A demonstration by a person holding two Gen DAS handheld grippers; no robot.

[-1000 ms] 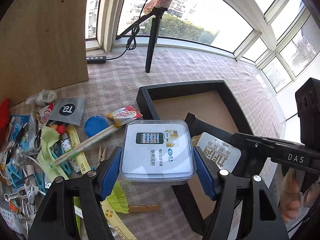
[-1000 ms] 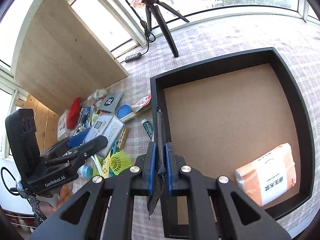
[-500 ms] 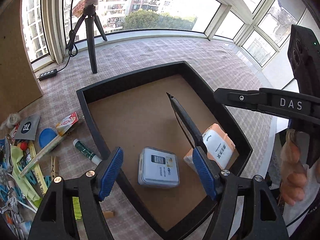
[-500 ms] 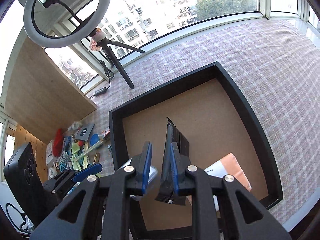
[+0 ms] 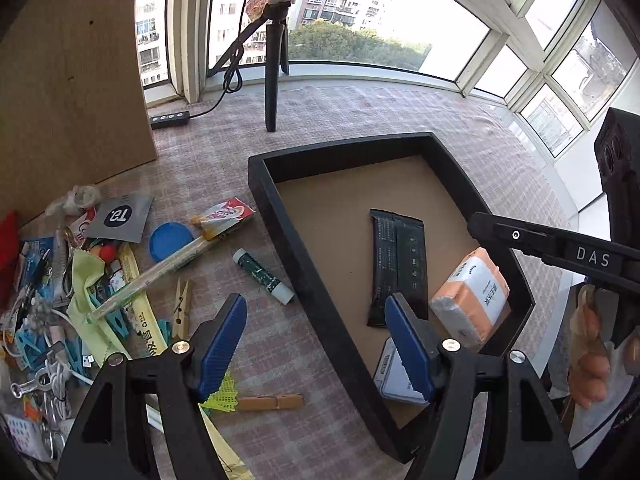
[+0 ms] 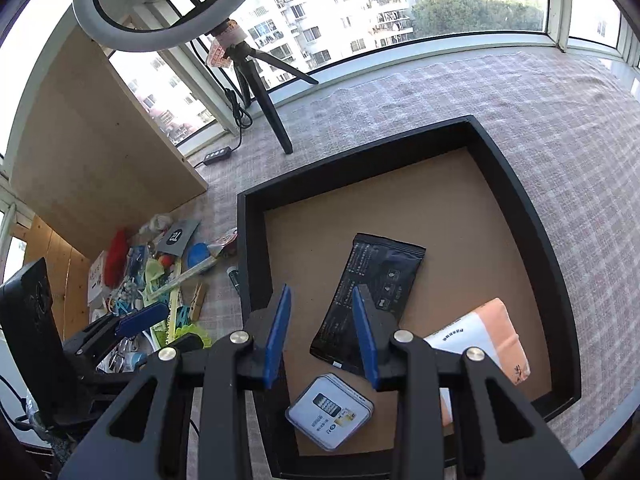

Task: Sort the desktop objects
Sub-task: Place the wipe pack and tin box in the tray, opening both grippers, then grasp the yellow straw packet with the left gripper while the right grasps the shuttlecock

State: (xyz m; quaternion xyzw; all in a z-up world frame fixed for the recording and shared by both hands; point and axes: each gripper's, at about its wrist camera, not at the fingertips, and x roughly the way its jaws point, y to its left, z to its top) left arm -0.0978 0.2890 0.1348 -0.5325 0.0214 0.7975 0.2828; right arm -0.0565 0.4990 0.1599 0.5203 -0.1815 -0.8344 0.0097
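A black tray [image 5: 276, 216] with a brown floor holds a black sachet [image 5: 400, 264], an orange tissue pack [image 5: 472, 296] and a clear box with a white card [image 5: 394, 376]. My left gripper [image 5: 316, 340] is open and empty, hovering over the tray's near left rim. My right gripper [image 6: 320, 332] hangs above the tray [image 6: 516, 184], its jaws opening with nothing between the pads. The black sachet [image 6: 376, 288] lies flat on the floor below it. The clear box [image 6: 330, 410] rests near the front wall, beside the orange pack [image 6: 480, 344].
Left of the tray lies a heap of small things: a green glue stick [image 5: 262, 276], wooden clothespins [image 5: 182, 304], a blue lid [image 5: 171, 240], packets and cables. A ring-light tripod [image 5: 274, 80], a power strip [image 5: 170, 119] and a wooden board [image 5: 72, 80] stand behind. A hand [image 5: 588, 352] shows at right.
My left gripper let the clear box go into the tray and swung back toward the heap. My right gripper opened and the black sachet dropped flat onto the tray floor.
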